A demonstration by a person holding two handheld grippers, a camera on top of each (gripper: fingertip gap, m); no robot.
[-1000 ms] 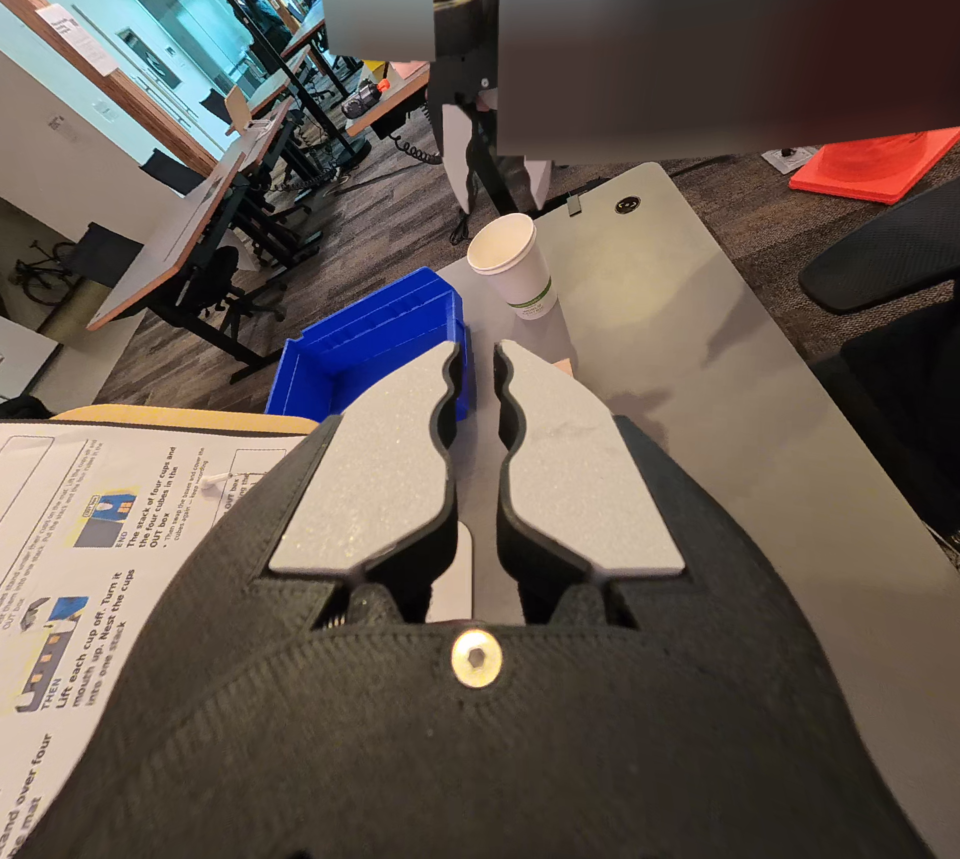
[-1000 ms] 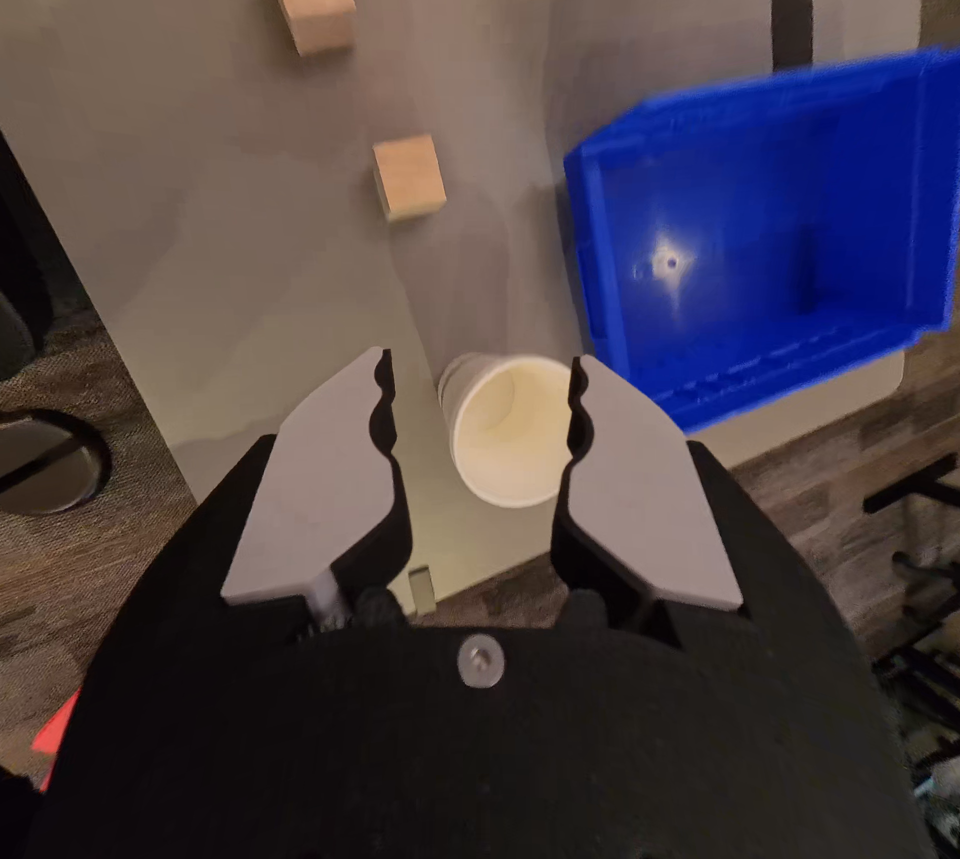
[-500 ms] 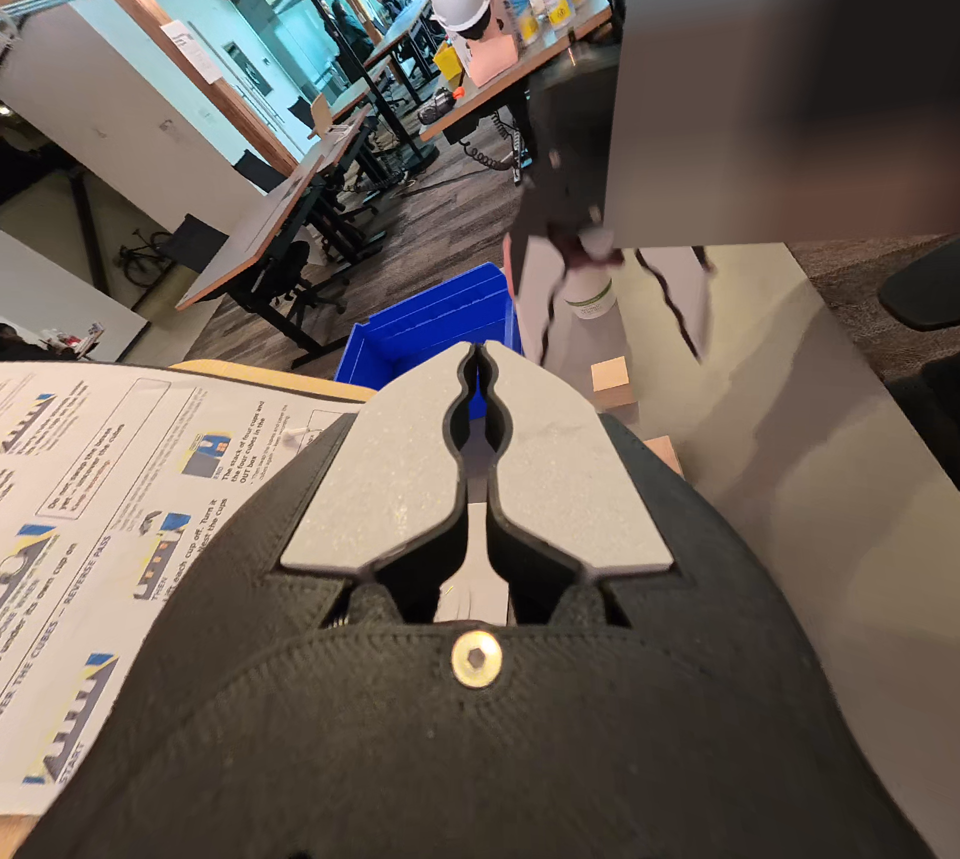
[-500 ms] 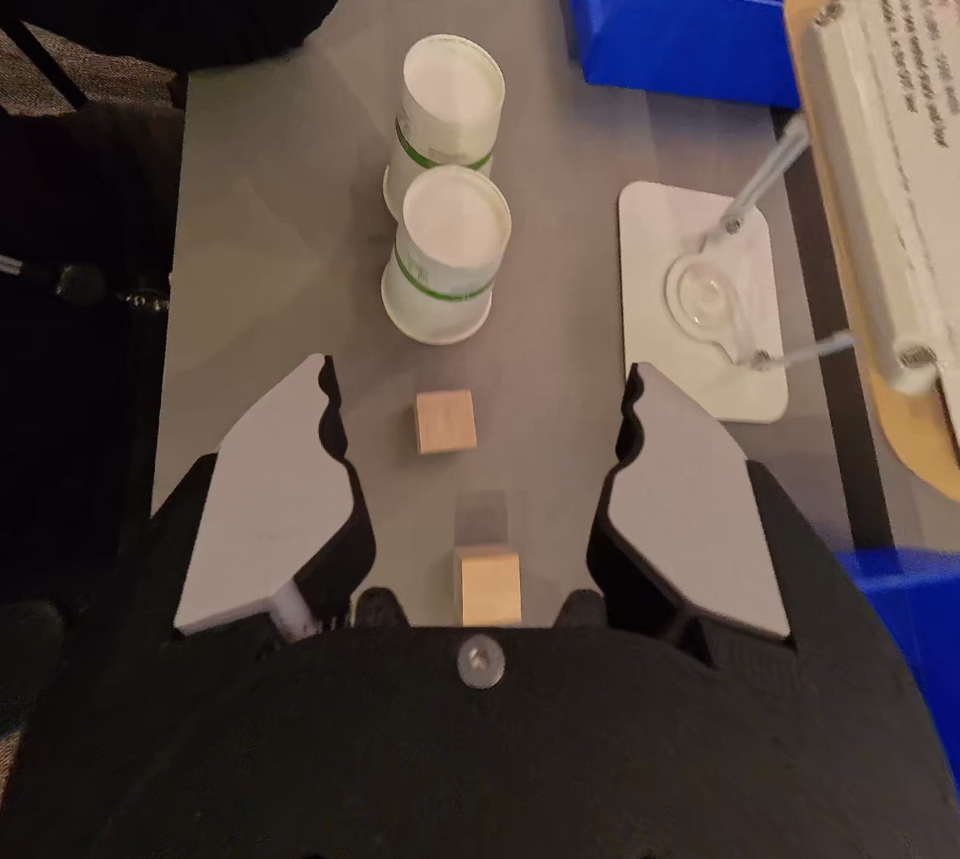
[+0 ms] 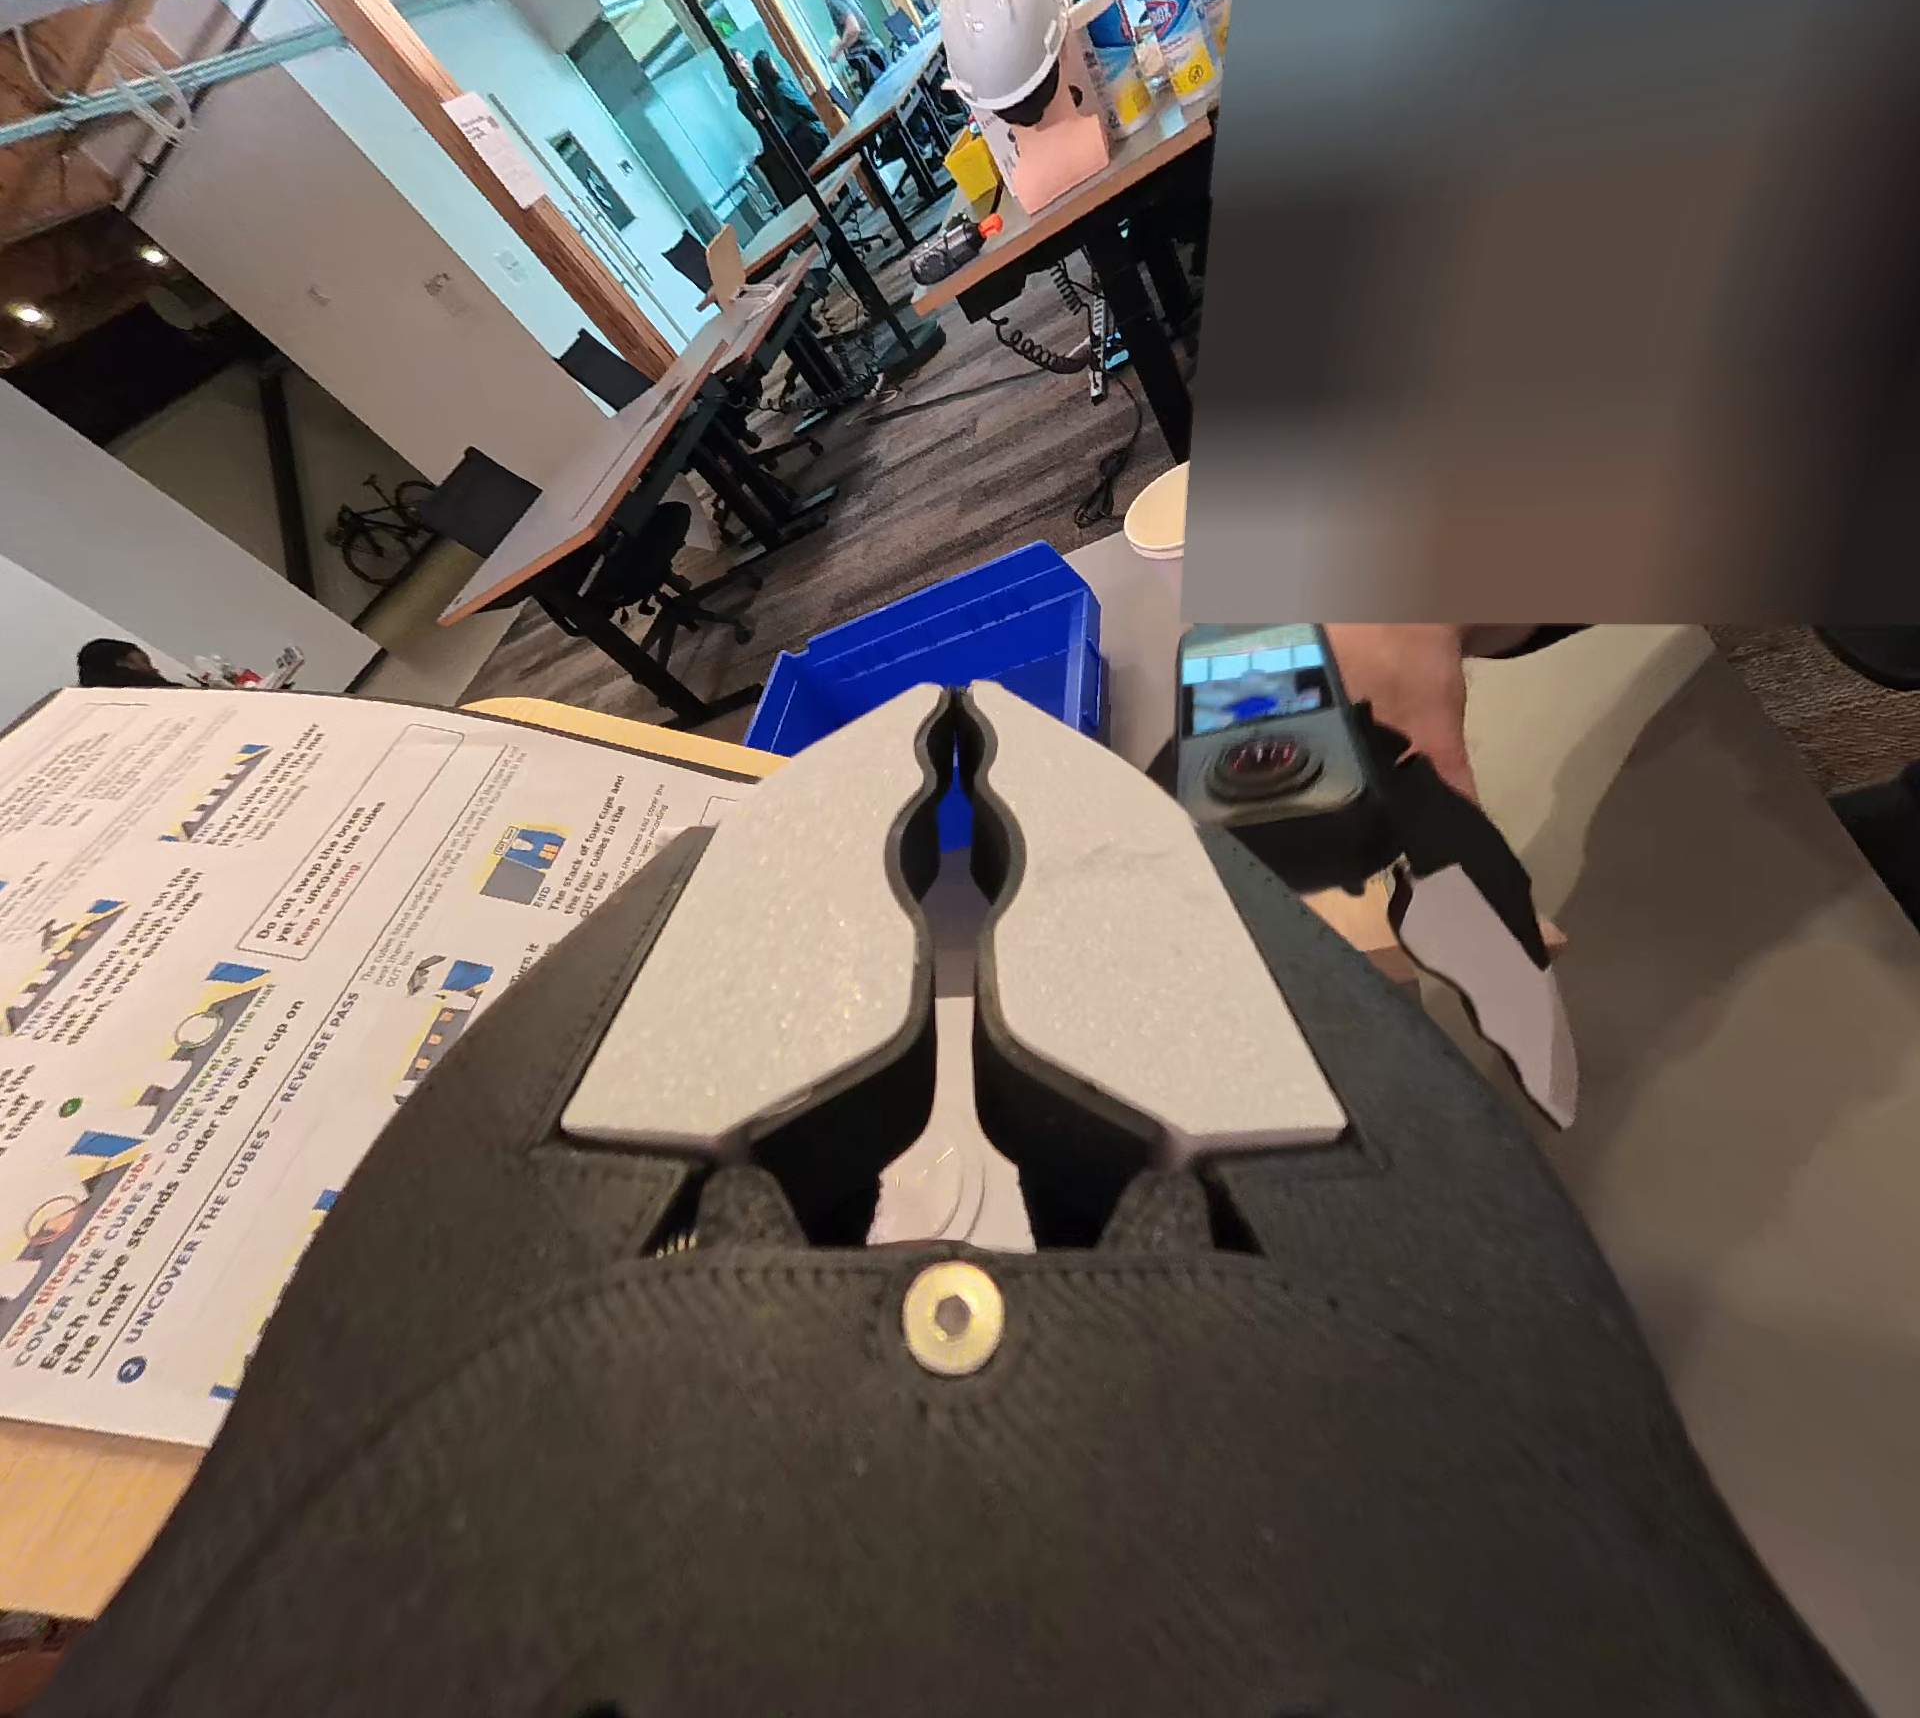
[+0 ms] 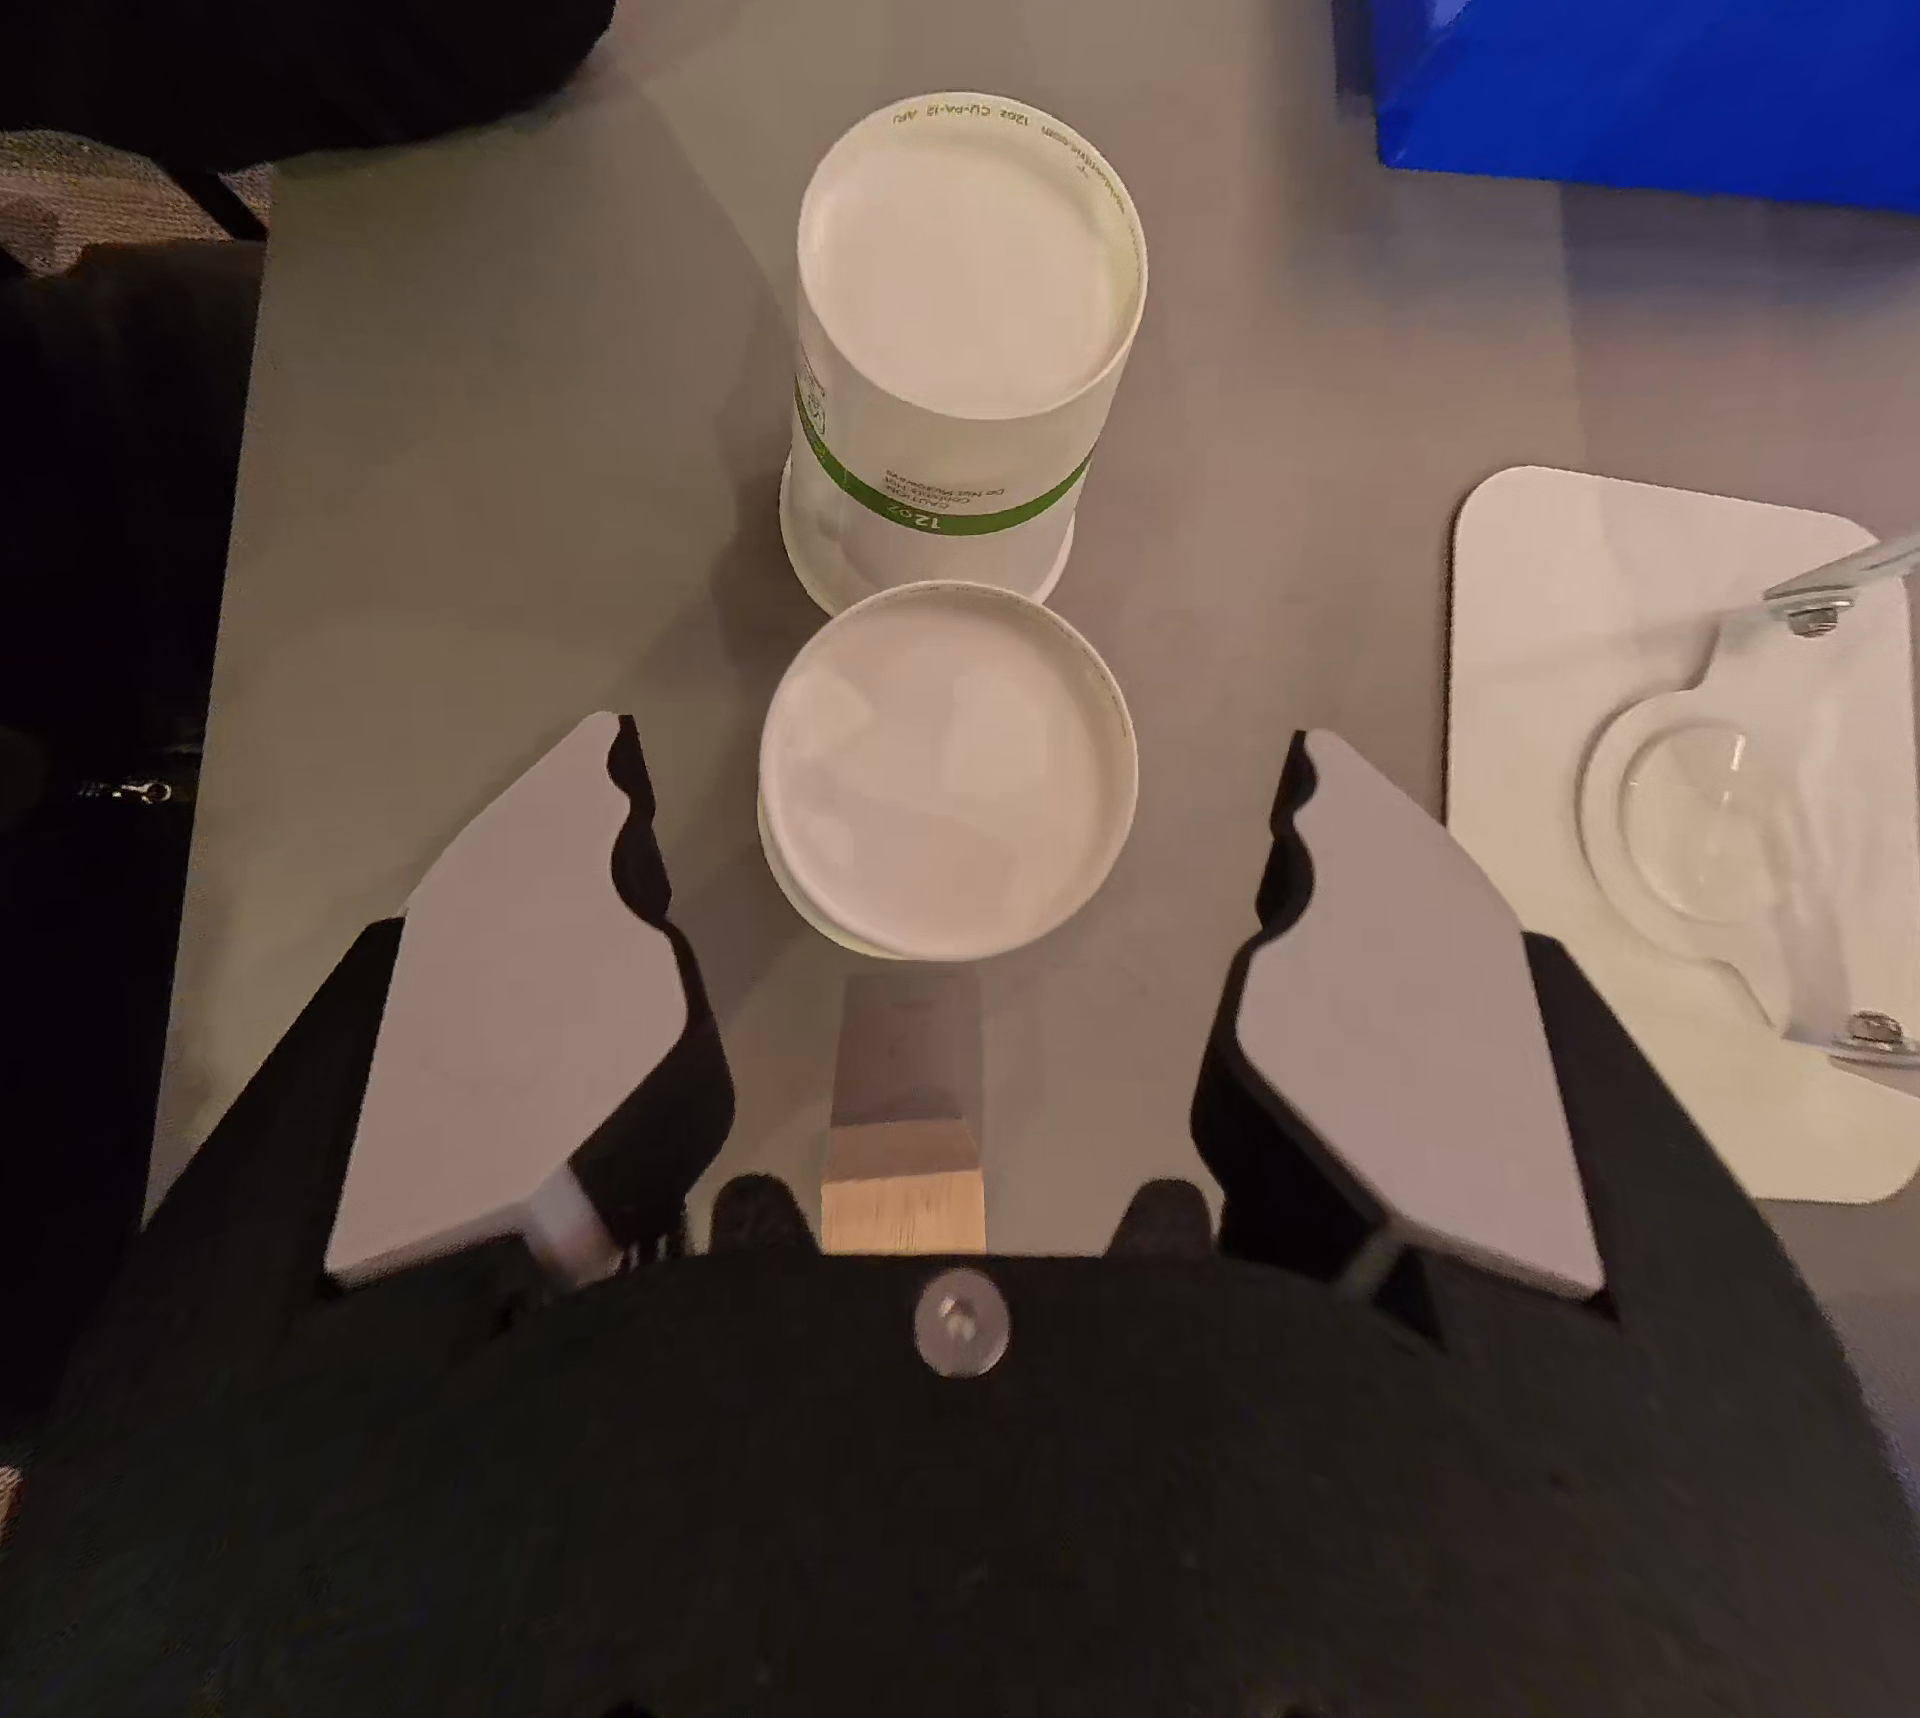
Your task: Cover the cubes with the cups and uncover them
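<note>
White paper cups, two of them, are seen upside down on the grey table (image 6: 468,442), the nearer cup (image 6: 948,780) right between the wide-open jaws of the right gripper (image 6: 956,738), a bare wooden cube (image 6: 902,1185) just behind, so lifting that cup is probably next, with the left gripper (image 5: 954,704) closed on nothing.

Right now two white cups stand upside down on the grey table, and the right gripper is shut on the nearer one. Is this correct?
Not quite. The right wrist view shows the right gripper open, its fingers apart on either side of the nearer cup without touching it. The farther cup and the nearer one do stand upside down on the grey table.
</note>
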